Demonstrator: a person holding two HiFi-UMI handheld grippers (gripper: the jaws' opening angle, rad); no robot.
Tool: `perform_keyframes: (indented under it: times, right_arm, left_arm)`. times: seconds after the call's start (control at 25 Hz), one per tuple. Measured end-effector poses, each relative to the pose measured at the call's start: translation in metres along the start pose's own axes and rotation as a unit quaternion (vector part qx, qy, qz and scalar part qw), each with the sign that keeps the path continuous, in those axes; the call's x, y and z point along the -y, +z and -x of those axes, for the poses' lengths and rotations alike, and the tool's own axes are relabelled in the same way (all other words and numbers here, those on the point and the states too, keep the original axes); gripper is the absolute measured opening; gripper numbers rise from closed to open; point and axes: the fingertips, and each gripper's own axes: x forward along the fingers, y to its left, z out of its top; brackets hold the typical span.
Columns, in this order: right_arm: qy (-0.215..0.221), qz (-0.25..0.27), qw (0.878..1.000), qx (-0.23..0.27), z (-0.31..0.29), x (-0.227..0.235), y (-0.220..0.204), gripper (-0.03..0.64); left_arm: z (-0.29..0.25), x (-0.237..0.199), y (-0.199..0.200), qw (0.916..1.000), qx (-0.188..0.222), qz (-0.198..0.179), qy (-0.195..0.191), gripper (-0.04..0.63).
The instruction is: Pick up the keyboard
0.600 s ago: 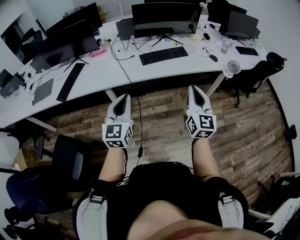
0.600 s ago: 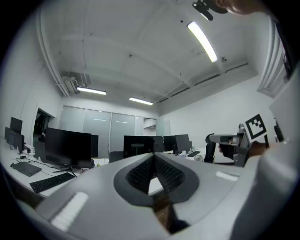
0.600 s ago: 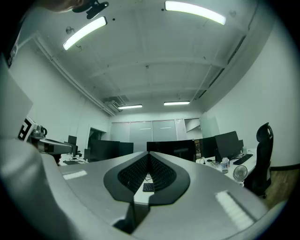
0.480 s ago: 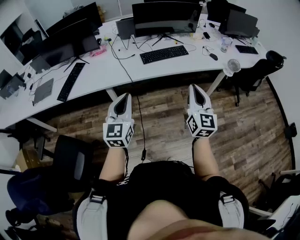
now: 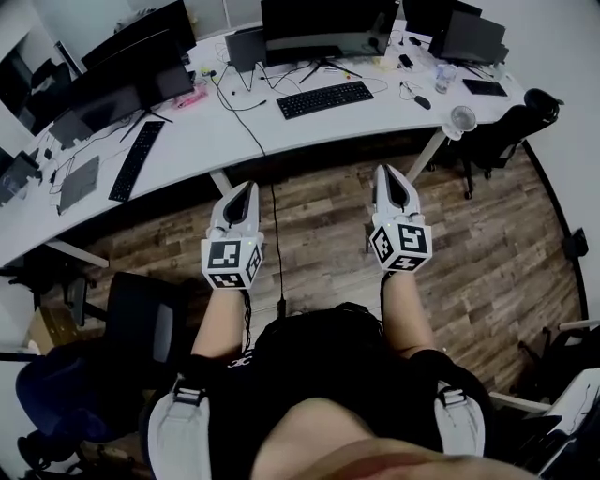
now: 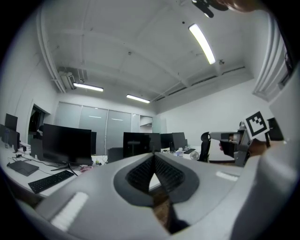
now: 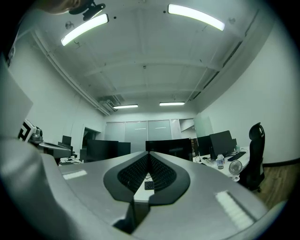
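Observation:
A black keyboard (image 5: 324, 98) lies on the white desk (image 5: 281, 127) in front of a wide monitor (image 5: 328, 26). A second black keyboard (image 5: 134, 159) lies on the desk's left part. Both grippers hover over the wooden floor, short of the desk and apart from the keyboards. My left gripper (image 5: 242, 191) is shut and holds nothing. My right gripper (image 5: 386, 175) is shut and empty too. In the left gripper view the left keyboard (image 6: 50, 180) shows low at the left, beyond the closed jaws. In the right gripper view a bit of keyboard (image 7: 149, 185) shows under the closed tips.
Several monitors (image 5: 112, 80), cables, a mouse (image 5: 423, 102), a water bottle (image 5: 445, 75) and a small fan (image 5: 462, 120) crowd the desk. Office chairs stand at the right (image 5: 511, 136) and at the lower left (image 5: 141, 323). A cable (image 5: 277, 244) hangs down to the floor between the grippers.
The desk has slid up and slightly left in the head view. Both grippers keep their place before the body and stay shut.

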Motion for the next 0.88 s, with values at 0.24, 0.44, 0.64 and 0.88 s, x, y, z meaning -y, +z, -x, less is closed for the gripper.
perform_keyframes:
  times: [0.24, 0.44, 0.64, 0.88]
  right_arm:
    - [-0.022, 0.012, 1.0, 0.006, -0.006, 0.008, -0.002, -0.003]
    - [-0.037, 0.005, 0.999, 0.007, -0.03, 0.027, -0.017, -0.003]
    - [-0.032, 0.005, 0.999, 0.015, -0.092, 0.052, -0.029, -0.003]
    - [-0.024, 0.002, 0.999, 0.023, -0.202, 0.118, -0.048, -0.003]
  left_arm:
    - [-0.015, -0.004, 0.0, 0.9999, -0.001, -0.009, -0.009, 0.054]
    - [-0.043, -0.013, -0.009, 0.9999, -0.005, -0.01, -0.009, 0.054]
    - [-0.101, -0.034, -0.018, 1.0, -0.007, -0.005, -0.001, 0.054]
    - [-0.214, -0.053, -0.017, 0.9997, 0.003, -0.009, 0.022, 0.054]
